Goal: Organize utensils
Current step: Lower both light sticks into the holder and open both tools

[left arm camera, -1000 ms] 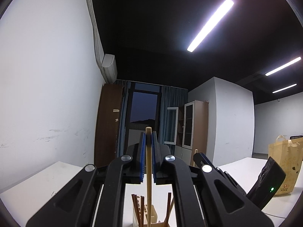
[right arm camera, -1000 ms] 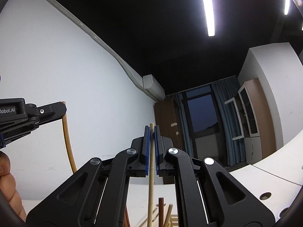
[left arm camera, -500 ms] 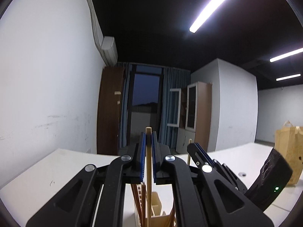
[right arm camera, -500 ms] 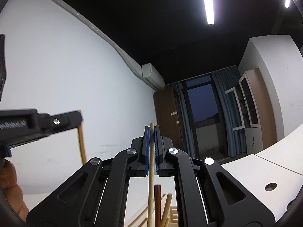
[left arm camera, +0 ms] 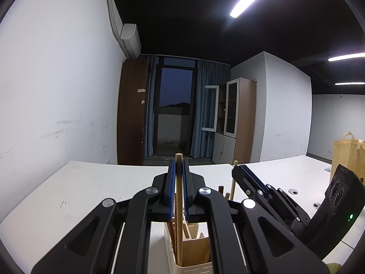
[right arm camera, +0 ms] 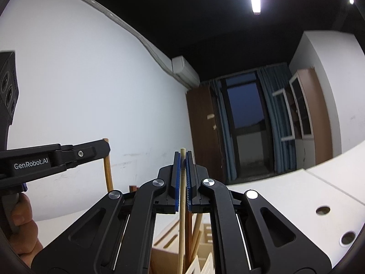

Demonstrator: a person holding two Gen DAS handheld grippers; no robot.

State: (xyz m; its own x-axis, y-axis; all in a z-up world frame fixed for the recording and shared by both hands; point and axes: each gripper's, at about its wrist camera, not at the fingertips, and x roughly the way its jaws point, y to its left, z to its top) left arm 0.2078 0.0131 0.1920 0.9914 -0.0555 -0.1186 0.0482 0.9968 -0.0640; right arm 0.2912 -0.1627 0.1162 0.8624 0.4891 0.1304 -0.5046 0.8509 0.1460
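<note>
Pale wooden chopstick (left arm camera: 179, 207), blue-padded black left hand-held gripper (left arm camera: 179, 171), white table (left arm camera: 79, 189)

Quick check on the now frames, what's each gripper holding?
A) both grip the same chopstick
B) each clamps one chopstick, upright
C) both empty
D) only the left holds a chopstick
B: the left gripper is shut on a light wooden chopstick, the right gripper on a pale chopstick; both stand upright over the utensil holder.
</note>
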